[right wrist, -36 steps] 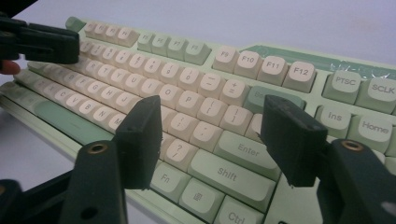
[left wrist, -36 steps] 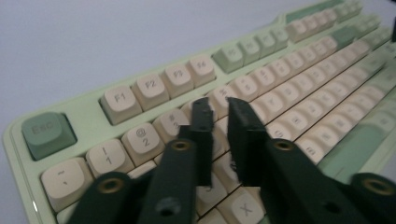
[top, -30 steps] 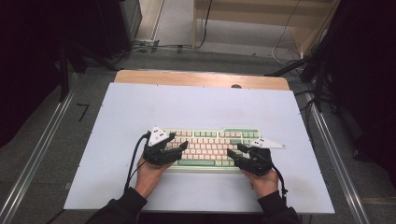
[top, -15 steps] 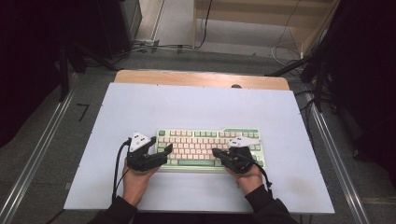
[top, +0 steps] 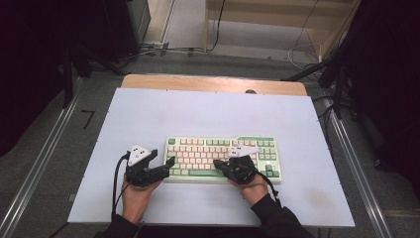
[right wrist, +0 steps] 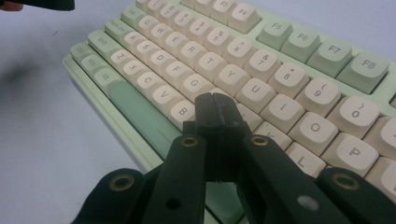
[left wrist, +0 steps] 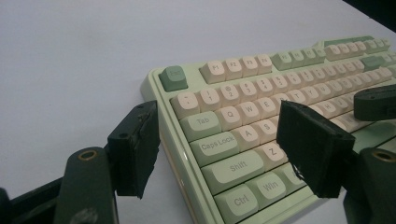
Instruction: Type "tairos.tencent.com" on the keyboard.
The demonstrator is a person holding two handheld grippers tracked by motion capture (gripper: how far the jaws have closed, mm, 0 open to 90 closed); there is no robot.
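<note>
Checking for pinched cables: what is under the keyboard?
The keyboard lies flat on the pale table sheet; its body covers whatever is beneath. No cable shows along the visible edges.

Left gripper [left wrist: 217, 149] agape, right gripper [right wrist: 215, 105] closed

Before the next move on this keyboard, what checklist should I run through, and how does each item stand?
1. Keyboard flat on the table: ok.
2. Left gripper open, its pads astride the keyboard's near left corner, neither pressing on it: ok.
3. Right gripper shut, nothing between its pads: ok.
4. Right gripper tip over the letter keys near B: ok; whether it presses a key: cannot tell.
5. Grippers apart from each other in the high view: ok.
6. Cables off the keys: ok for the left one; the right one cannot tell.
</note>
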